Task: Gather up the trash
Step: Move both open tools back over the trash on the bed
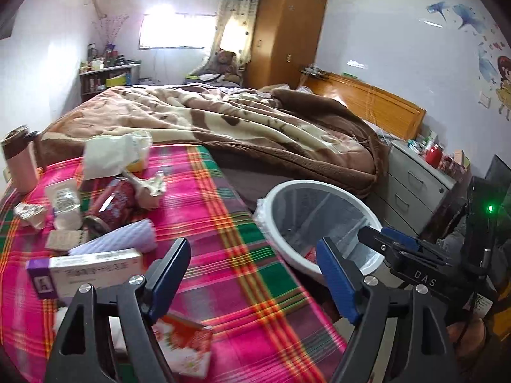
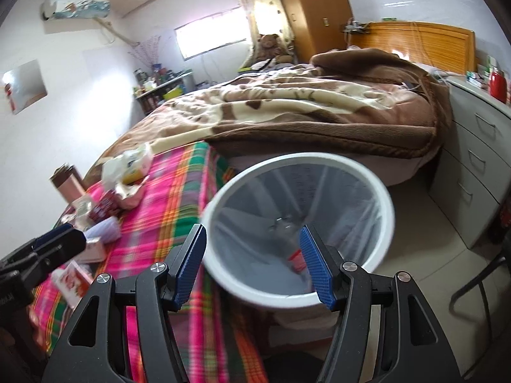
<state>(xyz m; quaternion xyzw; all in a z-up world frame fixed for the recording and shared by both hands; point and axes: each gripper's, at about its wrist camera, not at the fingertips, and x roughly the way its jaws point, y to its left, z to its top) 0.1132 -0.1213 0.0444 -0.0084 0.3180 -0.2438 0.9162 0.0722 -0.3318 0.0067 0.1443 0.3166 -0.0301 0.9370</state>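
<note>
Litter lies on the pink plaid sheet (image 1: 242, 210) at the left: a purple-and-white medicine box (image 1: 86, 271), a red-and-white packet (image 1: 185, 348), a ribbed white cup on its side (image 1: 127, 236), a red pack (image 1: 118, 204), a small white bottle (image 1: 65, 204), and crumpled white wrapping (image 1: 111, 156). A white bin with a clear liner (image 1: 319, 188) stands beside the bed. My left gripper (image 1: 252, 249) is open over the sheet's edge, with nothing between its blue pads. My right gripper (image 2: 252, 231) hangs open over the bin (image 2: 319, 156). A red-and-clear piece of trash (image 2: 295, 258) lies in the bin's bottom.
A pink tumbler (image 1: 19, 166) stands at the far left of the sheet. A brown and cream blanket (image 1: 223, 118) covers the rest of the bed. A grey drawer unit (image 1: 415, 185) with bottles on top stands right of the bin, and a dark chair frame (image 2: 479, 281) is at the right.
</note>
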